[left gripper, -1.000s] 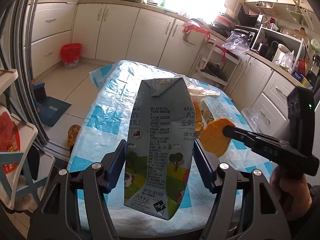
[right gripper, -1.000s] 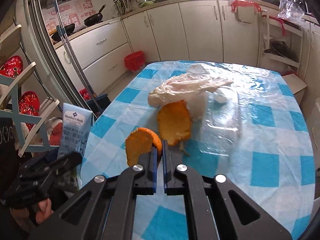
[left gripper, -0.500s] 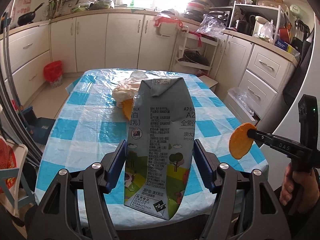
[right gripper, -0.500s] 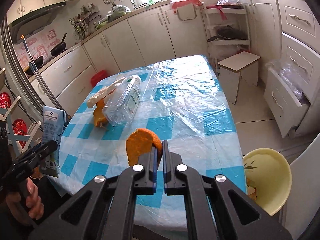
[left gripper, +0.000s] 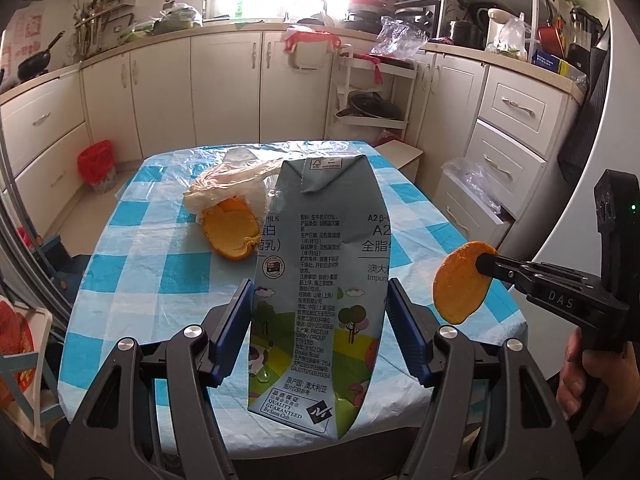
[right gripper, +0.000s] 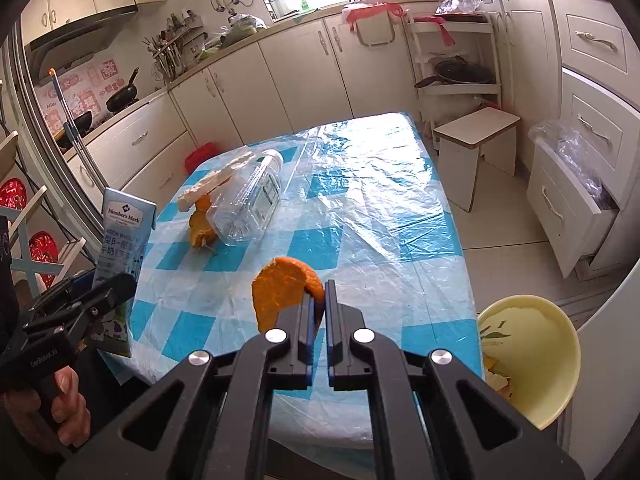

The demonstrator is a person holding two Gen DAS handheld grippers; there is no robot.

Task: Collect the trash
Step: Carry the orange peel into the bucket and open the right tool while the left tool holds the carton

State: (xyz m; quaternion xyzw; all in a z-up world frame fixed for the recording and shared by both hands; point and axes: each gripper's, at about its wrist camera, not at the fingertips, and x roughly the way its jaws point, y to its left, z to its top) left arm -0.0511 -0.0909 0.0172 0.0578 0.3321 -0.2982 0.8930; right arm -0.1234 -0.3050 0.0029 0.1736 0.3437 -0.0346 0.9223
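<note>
My left gripper is shut on a grey milk carton, held upright above the near table edge; the carton also shows in the right wrist view. My right gripper is shut on a piece of orange peel, held over the near right of the table; the peel also shows in the left wrist view. Another orange peel, a crumpled plastic bag and a clear plastic bottle lie on the blue checked table.
A yellow bin with scraps stands on the floor by the table's near right corner. A white stool is at the far right of the table. A red bin stands by the cabinets. An open drawer sticks out at right.
Both grippers have swung to face along the table, keeping their loads. The right gripper with the peel has drawn back toward the table's near right side, and the yellow bin shows larger.
</note>
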